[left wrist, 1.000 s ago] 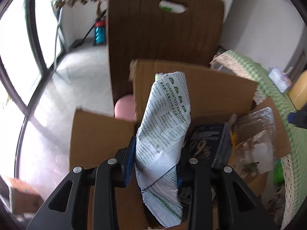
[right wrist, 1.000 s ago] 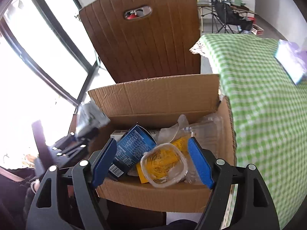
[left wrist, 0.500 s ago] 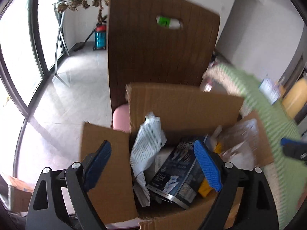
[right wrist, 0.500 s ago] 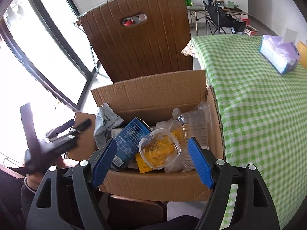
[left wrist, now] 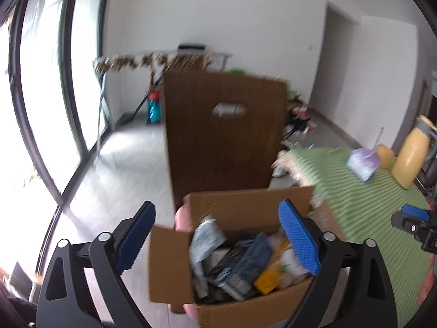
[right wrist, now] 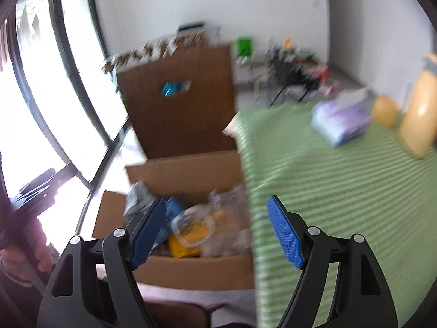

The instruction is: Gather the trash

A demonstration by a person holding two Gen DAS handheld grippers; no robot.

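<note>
An open cardboard box point(left wrist: 232, 205) point(right wrist: 191, 172) stands beside the green checked table point(right wrist: 341, 191). It holds trash: a crumpled white printed wrapper point(left wrist: 204, 240) point(right wrist: 136, 199), a dark blue packet point(left wrist: 245, 262) point(right wrist: 172, 210), a yellow packet under a clear tub point(right wrist: 191, 227) and clear plastic point(right wrist: 229, 202). My left gripper point(left wrist: 215, 237) is open and empty above the box. My right gripper point(right wrist: 215, 235) is open and empty over the box's right edge. Both views are blurred.
A brown chair back point(left wrist: 224, 136) point(right wrist: 177, 109) rises behind the box. On the table lie a purple tissue pack point(right wrist: 341, 120) point(left wrist: 360, 161) and yellow containers point(right wrist: 420, 109). Large windows point(left wrist: 41, 109) run along the left. Clutter sits by the far wall point(right wrist: 295, 65).
My left gripper let go of the white wrapper, which now lies in the box, and opened. Both grippers have pulled up and back from the box.
</note>
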